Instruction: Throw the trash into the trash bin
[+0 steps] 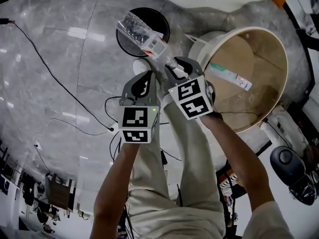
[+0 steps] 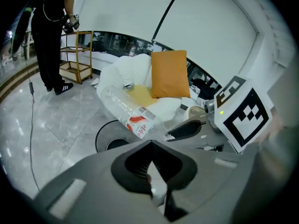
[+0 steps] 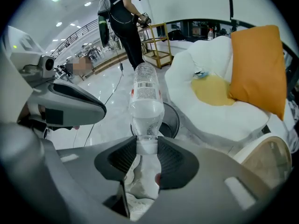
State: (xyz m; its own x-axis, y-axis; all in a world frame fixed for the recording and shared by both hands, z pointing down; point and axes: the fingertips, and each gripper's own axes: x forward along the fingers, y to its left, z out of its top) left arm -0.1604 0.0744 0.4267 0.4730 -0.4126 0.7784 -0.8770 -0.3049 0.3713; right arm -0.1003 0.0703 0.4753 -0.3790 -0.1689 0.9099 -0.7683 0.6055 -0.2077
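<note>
A clear plastic bottle (image 1: 142, 31) with a red and white label hangs tilted over the round black trash bin (image 1: 121, 39) on the grey floor. My right gripper (image 1: 177, 66) is shut on the bottle's neck; in the right gripper view the bottle (image 3: 146, 101) stands straight out from the pads (image 3: 169, 157), with the bin (image 3: 172, 120) behind it. My left gripper (image 1: 148, 76) hovers just left of the right one, shut, with nothing between its tips. In the left gripper view the bottle (image 2: 122, 107) lies above the bin (image 2: 105, 136), ahead of the left gripper (image 2: 150, 146).
A large round tub (image 1: 279, 44) with a wooden inside stands right of the bin, with a long wrapper (image 1: 229, 76) in it. Behind lie a white beanbag sofa (image 3: 210, 115) and an orange cushion (image 3: 257, 64). Cables (image 1: 60, 83) run over the floor. A person (image 3: 124, 17) stands by a wooden shelf (image 2: 77, 55).
</note>
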